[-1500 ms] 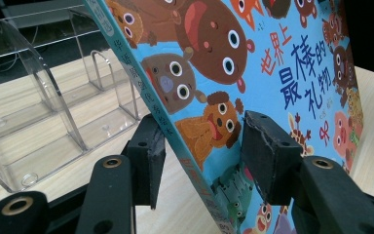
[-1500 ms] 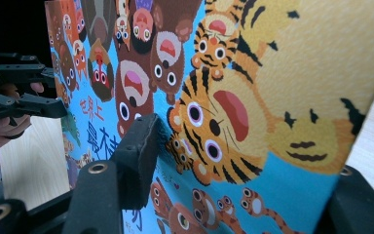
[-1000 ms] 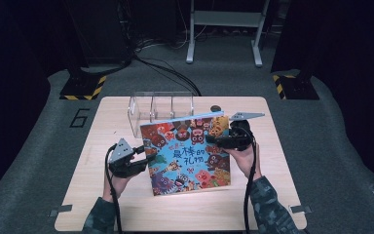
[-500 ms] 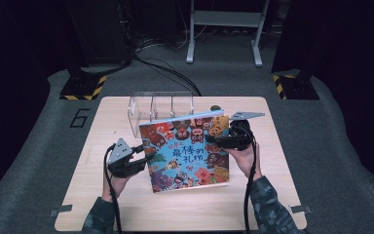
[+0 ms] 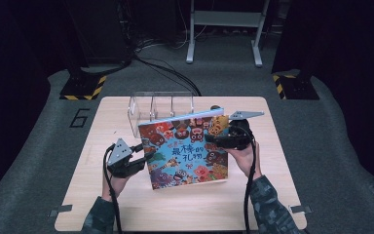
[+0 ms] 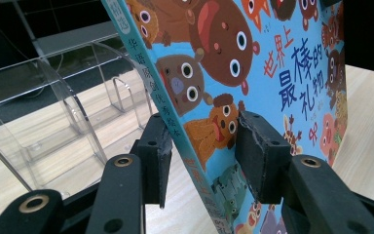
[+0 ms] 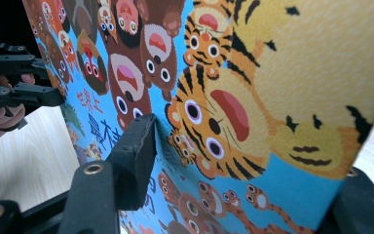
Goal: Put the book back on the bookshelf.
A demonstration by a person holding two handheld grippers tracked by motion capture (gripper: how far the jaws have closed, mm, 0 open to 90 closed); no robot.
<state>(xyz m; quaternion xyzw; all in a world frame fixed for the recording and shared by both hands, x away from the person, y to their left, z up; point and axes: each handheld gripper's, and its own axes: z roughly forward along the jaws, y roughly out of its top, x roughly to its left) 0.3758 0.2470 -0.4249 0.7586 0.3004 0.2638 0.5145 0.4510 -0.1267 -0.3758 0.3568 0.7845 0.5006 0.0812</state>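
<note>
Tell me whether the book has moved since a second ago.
No. In the high view the book keeps its place against the clear rack behind it and the table edge.

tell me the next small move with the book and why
Probably tip the colourful animal picture book fully upright and ease it toward the clear acrylic divider rack just behind it. The left tool straddles its spine edge, the right tool holds its far side, and the book leans above the wooden table.

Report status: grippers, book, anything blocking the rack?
Left gripper and right gripper each clamp a side edge of the picture book. Book tilted up off the table. Clear acrylic rack just behind, nothing between.
</note>
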